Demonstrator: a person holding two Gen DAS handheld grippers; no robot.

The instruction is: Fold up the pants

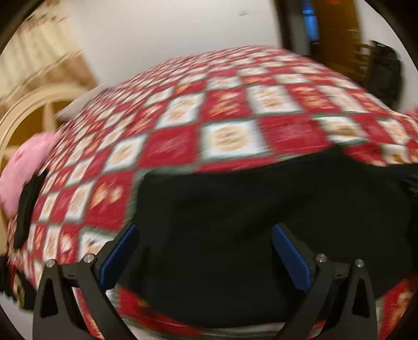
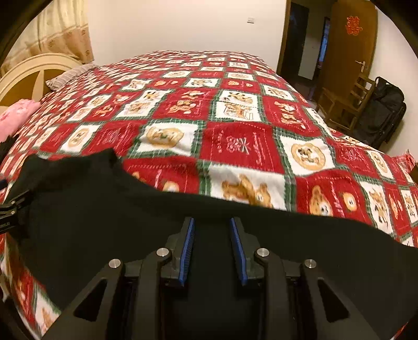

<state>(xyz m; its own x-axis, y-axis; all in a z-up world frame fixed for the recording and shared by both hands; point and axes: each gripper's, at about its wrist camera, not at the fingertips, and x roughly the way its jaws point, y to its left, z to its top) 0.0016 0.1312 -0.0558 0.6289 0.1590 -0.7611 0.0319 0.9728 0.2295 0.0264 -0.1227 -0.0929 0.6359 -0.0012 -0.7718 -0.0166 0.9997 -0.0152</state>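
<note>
While the black pants (image 2: pixel 109 217) sprawl limp across the bed's near edge, they look soft and light; take a hem or waistband. Right gripper (image 2: pixel 212 247) fingers stand narrowly parted over the cloth, no pinch visible; left gripper (image 1: pixel 206 257) splayed wide. Bedspread (image 2: pixel 235 109) beyond lies bare.

From my right wrist view I make out a red double-happiness character (image 2: pixel 352 25) on the brown door (image 2: pixel 350 60), high above its handle. The bedspread (image 2: pixel 235 146) left of that door carries white script on its red squares, too small to read.
</note>
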